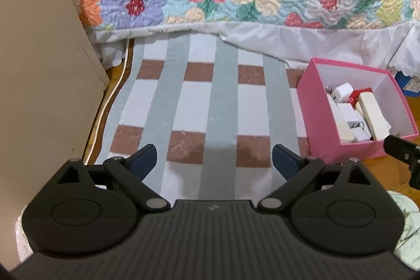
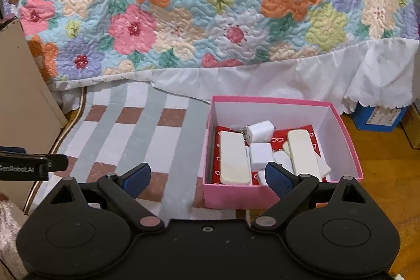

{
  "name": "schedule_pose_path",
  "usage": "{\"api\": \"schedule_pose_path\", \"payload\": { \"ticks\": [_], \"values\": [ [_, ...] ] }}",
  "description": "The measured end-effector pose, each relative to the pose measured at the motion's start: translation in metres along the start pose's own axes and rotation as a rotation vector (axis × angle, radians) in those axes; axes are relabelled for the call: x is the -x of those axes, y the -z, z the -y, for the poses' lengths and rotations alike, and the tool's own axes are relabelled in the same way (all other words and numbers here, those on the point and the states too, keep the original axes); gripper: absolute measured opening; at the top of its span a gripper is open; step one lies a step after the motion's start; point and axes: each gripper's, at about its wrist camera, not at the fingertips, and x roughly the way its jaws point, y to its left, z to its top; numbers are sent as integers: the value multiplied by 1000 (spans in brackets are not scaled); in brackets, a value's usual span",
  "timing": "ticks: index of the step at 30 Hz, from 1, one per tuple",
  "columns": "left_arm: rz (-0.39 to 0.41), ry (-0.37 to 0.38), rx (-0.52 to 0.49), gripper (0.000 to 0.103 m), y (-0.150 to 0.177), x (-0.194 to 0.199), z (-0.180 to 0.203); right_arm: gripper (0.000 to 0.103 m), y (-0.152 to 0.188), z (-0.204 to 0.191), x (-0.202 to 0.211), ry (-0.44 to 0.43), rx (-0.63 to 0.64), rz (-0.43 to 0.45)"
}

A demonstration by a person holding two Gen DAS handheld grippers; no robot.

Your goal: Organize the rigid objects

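Observation:
A pink box (image 2: 228, 194) with white inner walls sits on the floor at the rug's right edge, seen too in the left wrist view as the pink box (image 1: 309, 96). Inside lie two long cream blocks (image 2: 233, 156), white charger cubes (image 2: 260, 131) and a metal key ring, over a red lining. My right gripper (image 2: 208, 177) hangs open just in front of the box's near left corner, nothing between its blue pads. My left gripper (image 1: 214, 159) stands open over the bare rug, left of the box, holding nothing.
A checked rug (image 1: 199, 101) of grey, white and brown covers the floor. A bed with a floral quilt (image 2: 210, 4) and white skirt runs along the back. A beige cabinet panel (image 1: 34, 57) stands at left. A blue box (image 2: 378, 117) sits under the bed at right.

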Motion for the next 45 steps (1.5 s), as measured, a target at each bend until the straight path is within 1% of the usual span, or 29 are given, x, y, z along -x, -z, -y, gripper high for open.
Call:
{"api": "schedule_pose_path", "payload": {
  "ticks": [5, 12, 17, 32, 45],
  "values": [
    [-40, -20, -6, 96, 0, -5, -1, 96, 1, 2, -1, -10, -20, -22],
    [-84, -36, -11, 96, 0, -9, -2, 96, 2, 0, -2, 6, -2, -36],
    [-116, -62, -23, 96, -1, -11, -2, 96, 3, -1, -3, 20, 9, -49],
    [-133, -67, -47, 96, 1, -11, 1, 96, 5, 1, -7, 60, 13, -82],
    [-148, -67, -49, 96, 0, -15, -3, 96, 6, 1, -9, 68, 21, -89]
  ]
}}
